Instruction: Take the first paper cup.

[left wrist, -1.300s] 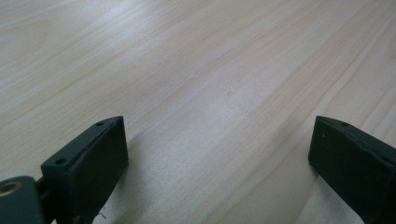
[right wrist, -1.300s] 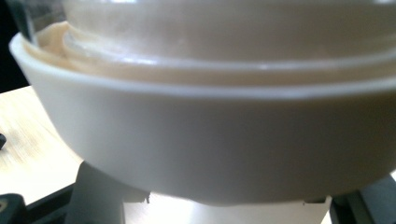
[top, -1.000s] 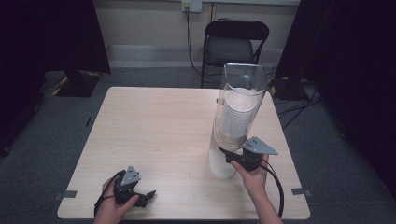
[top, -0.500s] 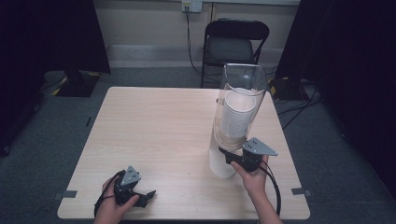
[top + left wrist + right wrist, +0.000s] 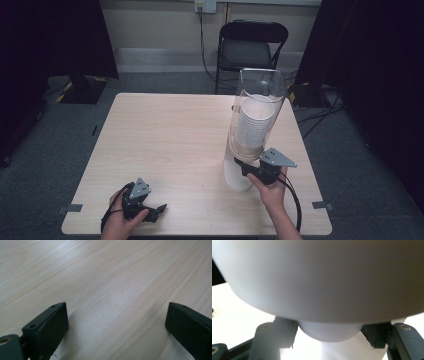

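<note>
- I'm working in what looks like a lab or recording room, not a home.
- My light wood table [image 5: 165, 135] stands alone on grey carpet [image 5: 45, 165].
- Black curtains [image 5: 60, 35] hang at the far left and right.
- A black folding chair [image 5: 252, 47] sits at the far wall, under a wall outlet [image 5: 205, 6] with cables [image 5: 320, 112].
- Tape marks [image 5: 68, 208] flag the floor by the near table corners.

Left claw [image 5: 161, 207]: black body, grey three-cornered plate on top, black cable looping at the hand. Right claw [image 5: 239, 163]: black, with a larger grey three-cornered plate and a black cable trailing along the forearm. Jaws: flat matt-black blocks with small screw holes; a brass-coloured fastener sits at one base.
</note>
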`<state>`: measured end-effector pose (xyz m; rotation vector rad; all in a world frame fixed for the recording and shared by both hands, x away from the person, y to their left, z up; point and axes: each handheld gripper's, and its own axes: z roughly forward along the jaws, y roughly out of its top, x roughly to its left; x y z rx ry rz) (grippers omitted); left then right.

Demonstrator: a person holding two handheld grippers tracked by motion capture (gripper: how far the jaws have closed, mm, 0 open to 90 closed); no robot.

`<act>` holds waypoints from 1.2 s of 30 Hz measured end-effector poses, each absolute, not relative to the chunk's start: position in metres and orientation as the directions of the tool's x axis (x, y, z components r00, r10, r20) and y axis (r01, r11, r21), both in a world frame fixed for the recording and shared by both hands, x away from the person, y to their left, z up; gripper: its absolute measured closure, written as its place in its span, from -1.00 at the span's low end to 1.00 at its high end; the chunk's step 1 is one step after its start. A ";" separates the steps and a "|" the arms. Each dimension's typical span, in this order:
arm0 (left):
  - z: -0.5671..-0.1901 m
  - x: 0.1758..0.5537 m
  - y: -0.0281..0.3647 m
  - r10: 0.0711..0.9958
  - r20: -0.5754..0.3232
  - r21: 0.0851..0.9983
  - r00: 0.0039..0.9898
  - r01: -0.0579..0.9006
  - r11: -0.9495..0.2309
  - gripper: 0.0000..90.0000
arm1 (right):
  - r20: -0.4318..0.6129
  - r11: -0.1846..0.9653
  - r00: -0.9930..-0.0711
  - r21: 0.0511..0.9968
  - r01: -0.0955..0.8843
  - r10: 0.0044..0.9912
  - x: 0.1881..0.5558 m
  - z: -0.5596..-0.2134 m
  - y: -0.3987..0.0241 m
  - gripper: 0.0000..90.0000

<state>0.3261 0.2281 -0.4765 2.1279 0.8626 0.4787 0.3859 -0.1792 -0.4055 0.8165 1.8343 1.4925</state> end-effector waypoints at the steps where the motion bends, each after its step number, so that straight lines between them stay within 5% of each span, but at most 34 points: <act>1: -0.477 0.326 0.228 0.713 0.052 0.776 0.699 0.421 -0.469 -0.91 | -0.085 0.168 -0.612 0.983 0.079 0.786 0.386 -0.406 -0.180 -0.17; 7: -0.477 0.326 0.228 0.713 0.052 0.776 0.699 0.421 -0.469 -0.91 | -0.075 0.156 -0.614 0.985 0.079 0.786 0.386 -0.408 -0.180 -0.17; 10: -0.476 0.326 0.228 0.713 0.052 0.776 0.700 0.421 -0.470 -0.91 | -0.129 0.263 -0.606 0.955 0.137 0.785 0.390 -0.425 -0.181 -0.16; 12: -0.476 0.326 0.228 0.711 0.051 0.776 0.701 0.421 -0.470 -0.91 | -0.036 0.149 -0.617 0.980 0.133 0.786 0.383 -0.440 -0.187 -0.16; 22: -0.477 0.326 0.228 0.709 0.052 0.774 0.703 0.420 -0.473 -0.93 | -0.133 0.359 -0.651 0.905 0.228 0.748 0.387 -0.452 -0.198 -0.17; 26: -0.477 0.326 0.228 0.708 0.051 0.774 0.704 0.420 -0.474 -0.93 | -0.095 0.309 -0.636 0.922 0.235 0.766 0.386 -0.449 -0.207 -0.17; 36: -0.477 0.326 0.227 0.710 0.045 0.777 0.703 0.422 -0.467 -0.94 | -0.132 0.403 -0.654 0.870 0.283 0.745 0.383 -0.457 -0.209 -0.18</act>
